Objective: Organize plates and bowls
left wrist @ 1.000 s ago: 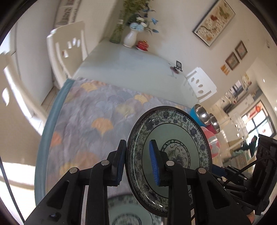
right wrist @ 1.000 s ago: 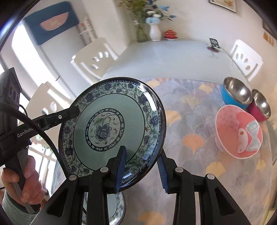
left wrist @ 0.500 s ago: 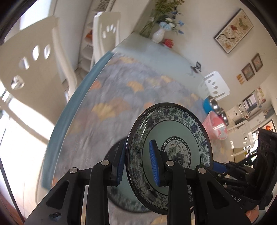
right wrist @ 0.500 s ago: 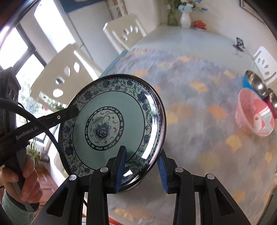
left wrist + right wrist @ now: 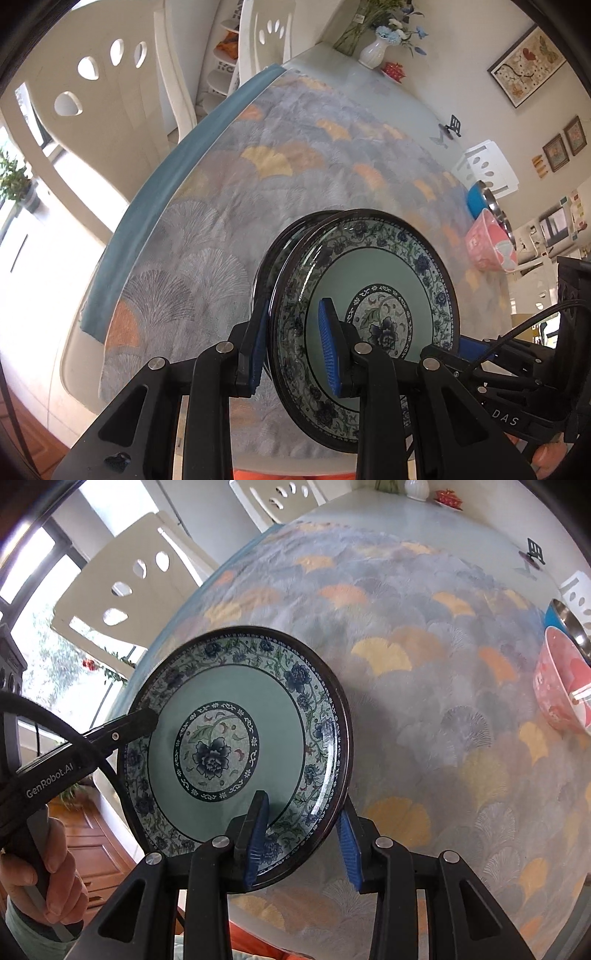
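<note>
A green plate with a blue floral rim [image 5: 369,280] hangs tilted between both grippers. My left gripper [image 5: 293,343] is shut on its left rim, one pad on the face and one behind. My right gripper [image 5: 301,827] is shut on the near rim of the same plate [image 5: 229,701], and one of the left gripper's fingers [image 5: 136,723] shows on the rim opposite. Right behind the held plate, the dark rim of a second plate [image 5: 284,243] lies on the tablecloth [image 5: 258,177]. I cannot tell whether the two plates touch.
A pink bowl [image 5: 487,243] and a blue bowl with a steel inside [image 5: 480,199] stand at the cloth's right side. A white vase of flowers [image 5: 373,51] stands at the table's far end. White chairs [image 5: 110,92] line the left edge. A person's hand [image 5: 40,878] grips the left handle.
Both grippers have sunk toward the near left of the table with the plate still held. The plate lying on the cloth now shows close behind the held one.
</note>
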The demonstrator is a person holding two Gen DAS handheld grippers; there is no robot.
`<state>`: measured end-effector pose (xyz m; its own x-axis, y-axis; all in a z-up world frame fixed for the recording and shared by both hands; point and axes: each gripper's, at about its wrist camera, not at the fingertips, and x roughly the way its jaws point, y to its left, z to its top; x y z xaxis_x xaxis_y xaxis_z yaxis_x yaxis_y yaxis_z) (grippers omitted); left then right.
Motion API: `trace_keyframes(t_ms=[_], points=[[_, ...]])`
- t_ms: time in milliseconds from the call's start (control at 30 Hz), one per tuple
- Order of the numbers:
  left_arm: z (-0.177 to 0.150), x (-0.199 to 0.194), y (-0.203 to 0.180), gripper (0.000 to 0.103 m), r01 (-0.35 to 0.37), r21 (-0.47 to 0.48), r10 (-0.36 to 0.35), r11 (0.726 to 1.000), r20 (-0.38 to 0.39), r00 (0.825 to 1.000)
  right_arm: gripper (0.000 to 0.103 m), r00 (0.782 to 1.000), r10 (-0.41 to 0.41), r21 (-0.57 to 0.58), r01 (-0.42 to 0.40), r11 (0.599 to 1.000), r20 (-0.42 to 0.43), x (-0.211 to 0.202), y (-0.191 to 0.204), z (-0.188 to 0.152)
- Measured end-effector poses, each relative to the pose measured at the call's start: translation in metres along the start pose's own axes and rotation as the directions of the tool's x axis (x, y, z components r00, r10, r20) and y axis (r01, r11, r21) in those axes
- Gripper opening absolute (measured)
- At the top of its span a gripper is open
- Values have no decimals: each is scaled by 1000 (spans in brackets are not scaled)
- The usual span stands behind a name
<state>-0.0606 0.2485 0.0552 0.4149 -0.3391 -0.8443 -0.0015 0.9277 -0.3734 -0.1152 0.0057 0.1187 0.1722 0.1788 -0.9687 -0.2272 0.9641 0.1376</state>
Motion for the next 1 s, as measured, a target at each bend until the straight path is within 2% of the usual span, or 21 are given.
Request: trace_keyframes(t_ms=[400,667,1000], points=[[8,14,1,24,-4,17,5,1000,-22,1000,36,998,-25,28,27,999,-60,20,-4,6],[27,11,3,24,-31,12,31,999,-4,1000,36,998,-39,52,41,998,-42,18,-6,20],[63,0,-4,25,21,30,-22,999,22,1000,36,1000,-14,121,17,993,-25,1,-22,28]])
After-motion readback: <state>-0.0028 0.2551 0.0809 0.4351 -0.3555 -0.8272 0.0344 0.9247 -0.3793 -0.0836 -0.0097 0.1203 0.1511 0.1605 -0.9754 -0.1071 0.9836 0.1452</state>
